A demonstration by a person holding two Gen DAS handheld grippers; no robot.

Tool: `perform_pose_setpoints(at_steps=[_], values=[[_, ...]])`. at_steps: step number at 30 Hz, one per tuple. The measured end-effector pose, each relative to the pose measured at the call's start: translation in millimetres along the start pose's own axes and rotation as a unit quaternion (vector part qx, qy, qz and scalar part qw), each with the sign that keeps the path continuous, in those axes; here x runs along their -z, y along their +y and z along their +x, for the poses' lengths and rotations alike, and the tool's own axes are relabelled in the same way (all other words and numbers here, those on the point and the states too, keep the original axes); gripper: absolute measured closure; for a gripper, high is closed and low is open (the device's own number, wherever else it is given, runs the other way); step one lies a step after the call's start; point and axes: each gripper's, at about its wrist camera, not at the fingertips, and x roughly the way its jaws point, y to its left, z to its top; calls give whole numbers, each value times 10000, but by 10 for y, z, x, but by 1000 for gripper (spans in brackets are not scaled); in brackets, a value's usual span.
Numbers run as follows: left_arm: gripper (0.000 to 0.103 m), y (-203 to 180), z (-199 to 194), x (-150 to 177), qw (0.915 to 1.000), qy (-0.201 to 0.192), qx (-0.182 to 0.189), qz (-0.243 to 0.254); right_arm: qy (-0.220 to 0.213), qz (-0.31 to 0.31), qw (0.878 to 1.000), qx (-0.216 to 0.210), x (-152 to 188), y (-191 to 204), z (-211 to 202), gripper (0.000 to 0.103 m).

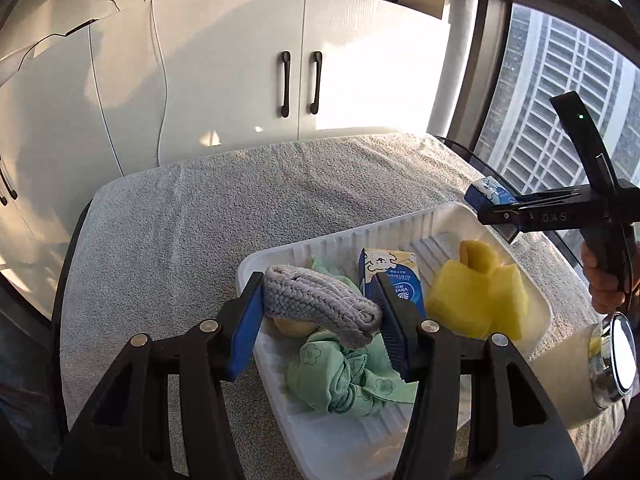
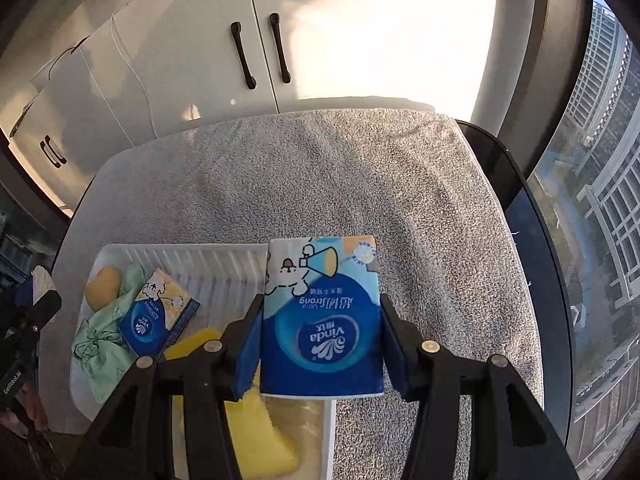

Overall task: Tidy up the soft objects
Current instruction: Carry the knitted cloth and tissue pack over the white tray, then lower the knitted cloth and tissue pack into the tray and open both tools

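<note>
White and ribbed, the tray [image 1: 404, 232] sits on a grey towel [image 1: 208, 208] that covers the worktop. Inside it lie a knotted mint-green cloth [image 1: 344, 380], a small blue and cream tissue pack [image 2: 158, 316], yellow sponges [image 1: 476, 300] and a pale yellow round piece [image 2: 103, 286]. The left gripper [image 1: 320, 320] has its jaws closed on a rolled grey knit cloth [image 1: 320, 300], held over the tray's near end. The right gripper [image 2: 320, 344] clamps a larger blue tissue pack [image 2: 320, 320], printed with a white bear, above the tray's edge.
</note>
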Motion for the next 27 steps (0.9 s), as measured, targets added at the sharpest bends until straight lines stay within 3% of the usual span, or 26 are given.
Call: perform_pose_setpoints(at_steps=[5,10,13,20,23,27], values=[[52,-245,141,-24,9966,371,596,436,205,-484,9986,-85,-64,287,191,48],[52,-479,284,101,9886,785,771,1030,244,-816,9963,-130,-18,404,323,48],[52,-496,355,119,9847,1015,1043,960,397,-796,9960,-109,-11,406,421,48],[50,-488,519,94,9818,1442,951,786,535,-919,9943,-36,60,469,516,47],[41,-511,570,58,9789,1614,1002,758,546,-973,9938,-19,81,499,500,47],[40,-541,589,32,9778,1680,934,828,579,-1148,9917,46,110,541,462,38]])
